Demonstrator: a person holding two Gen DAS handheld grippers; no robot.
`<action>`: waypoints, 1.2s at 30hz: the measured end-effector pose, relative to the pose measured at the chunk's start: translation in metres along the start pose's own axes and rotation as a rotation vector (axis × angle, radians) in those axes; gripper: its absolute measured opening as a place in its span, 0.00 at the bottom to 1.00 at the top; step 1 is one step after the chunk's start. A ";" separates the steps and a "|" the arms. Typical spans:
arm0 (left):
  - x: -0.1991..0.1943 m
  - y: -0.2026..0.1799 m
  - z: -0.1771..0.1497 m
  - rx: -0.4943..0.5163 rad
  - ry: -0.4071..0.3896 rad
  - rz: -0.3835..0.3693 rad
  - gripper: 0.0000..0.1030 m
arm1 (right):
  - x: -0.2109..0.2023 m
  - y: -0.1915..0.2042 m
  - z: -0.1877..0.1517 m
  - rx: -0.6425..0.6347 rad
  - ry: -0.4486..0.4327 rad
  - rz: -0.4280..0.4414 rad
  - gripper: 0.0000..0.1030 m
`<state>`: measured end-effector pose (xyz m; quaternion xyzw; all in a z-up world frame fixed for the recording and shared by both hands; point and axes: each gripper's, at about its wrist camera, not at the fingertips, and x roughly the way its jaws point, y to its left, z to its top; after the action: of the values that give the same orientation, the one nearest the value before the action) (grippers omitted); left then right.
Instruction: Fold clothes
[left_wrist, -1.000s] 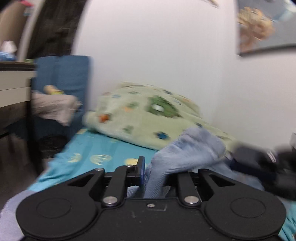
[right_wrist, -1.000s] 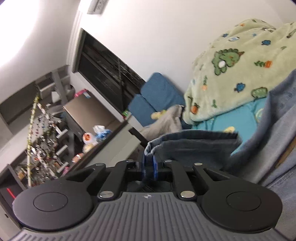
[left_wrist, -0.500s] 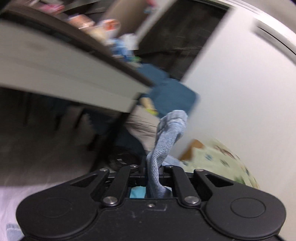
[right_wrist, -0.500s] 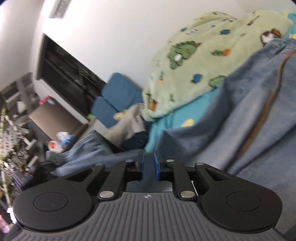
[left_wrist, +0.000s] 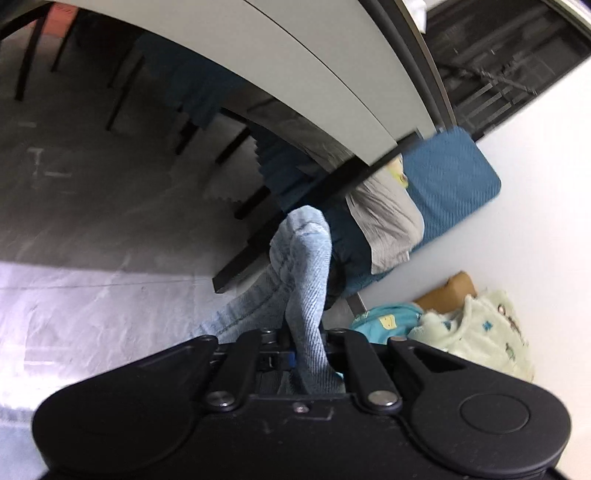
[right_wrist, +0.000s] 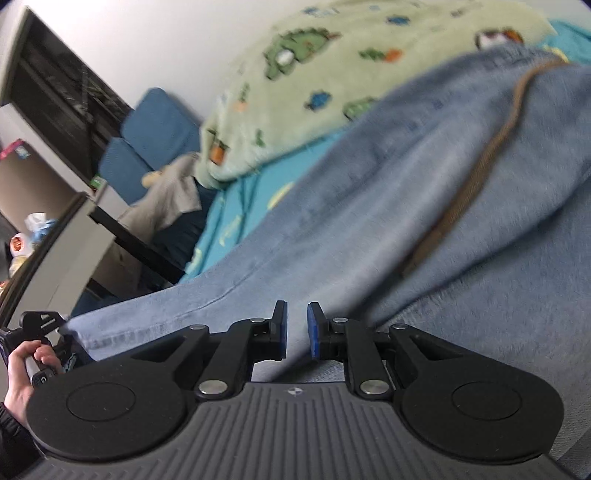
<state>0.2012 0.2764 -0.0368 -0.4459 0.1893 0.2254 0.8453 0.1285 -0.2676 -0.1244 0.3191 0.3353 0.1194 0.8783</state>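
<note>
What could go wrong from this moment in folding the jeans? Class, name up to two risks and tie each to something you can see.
1. The left gripper pinches only a narrow bunch of the jeans at the hem; if the leg is pulled, the denim may slip out.
2. The right gripper is opening with nothing pressed between its pads, so that side of the jeans lies loose on the turquoise sheet and could crease or shift.

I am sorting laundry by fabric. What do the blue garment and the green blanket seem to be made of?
The blue garment looks like denim: diagonal twill weave, pale washed finish, tan stitched seam. The green blanket looks like plush fleece: fuzzy matte pile with printed dinosaurs. Fibre content cannot be told.
</note>
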 end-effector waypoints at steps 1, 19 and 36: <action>0.008 -0.001 -0.002 0.019 0.010 0.000 0.07 | 0.002 -0.001 -0.001 0.003 0.007 -0.004 0.18; 0.018 0.026 -0.020 -0.047 0.259 0.021 0.63 | 0.039 0.030 -0.013 -0.041 0.175 0.105 0.26; -0.050 0.035 -0.102 -0.155 0.452 0.030 0.65 | 0.043 0.028 0.019 0.092 0.246 0.212 0.04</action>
<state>0.1284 0.1976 -0.0880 -0.5459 0.3622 0.1462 0.7412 0.1734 -0.2363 -0.1177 0.3756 0.4098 0.2341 0.7976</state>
